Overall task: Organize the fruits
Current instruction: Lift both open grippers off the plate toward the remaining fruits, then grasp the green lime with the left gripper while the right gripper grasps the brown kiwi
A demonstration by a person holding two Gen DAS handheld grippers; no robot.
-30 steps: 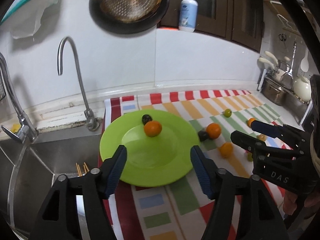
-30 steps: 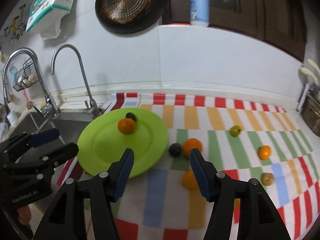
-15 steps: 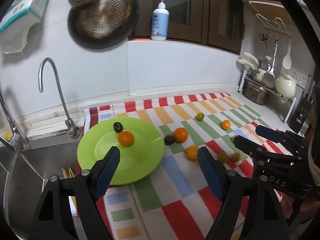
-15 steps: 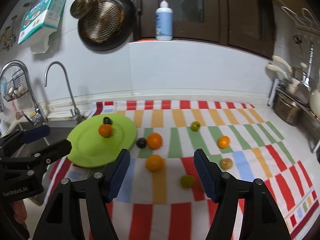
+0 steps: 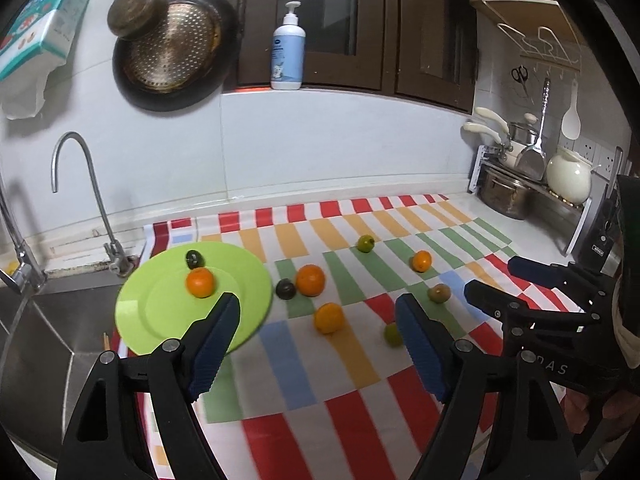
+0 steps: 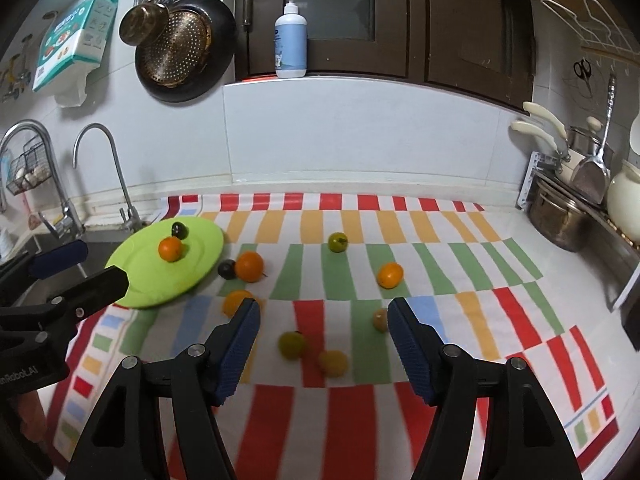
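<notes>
Fruits: one orange (image 6: 171, 249) and one dark fruit (image 6: 180, 230) already sit on the green plate (image 6: 200, 264) at the left end of the striped cloth (image 6: 344, 420), by the sink (image 5: 48, 344). Rest loose on the cloth: big orange (image 6: 249, 266) touching a dark fruit (image 6: 227, 269) just off the plate rim, another orange (image 6: 236, 302) nearer, green one (image 6: 338, 242) toward the wall, small orange (image 6: 390, 275) to the right, three yellow-green ones near the camera, e.g. (image 6: 292, 345).

Left hand-held gripper (image 5: 316, 346): jaws apart, nothing between them. Right hand-held gripper (image 6: 323, 346): jaws apart, empty, above the near fruits.

Step, as I judge it: between picks, most fruit not yet plated. Next: drop onto one loose fruit, centre it between the pads, close gently since round fruit rolls, then carry it to the plate.
</notes>
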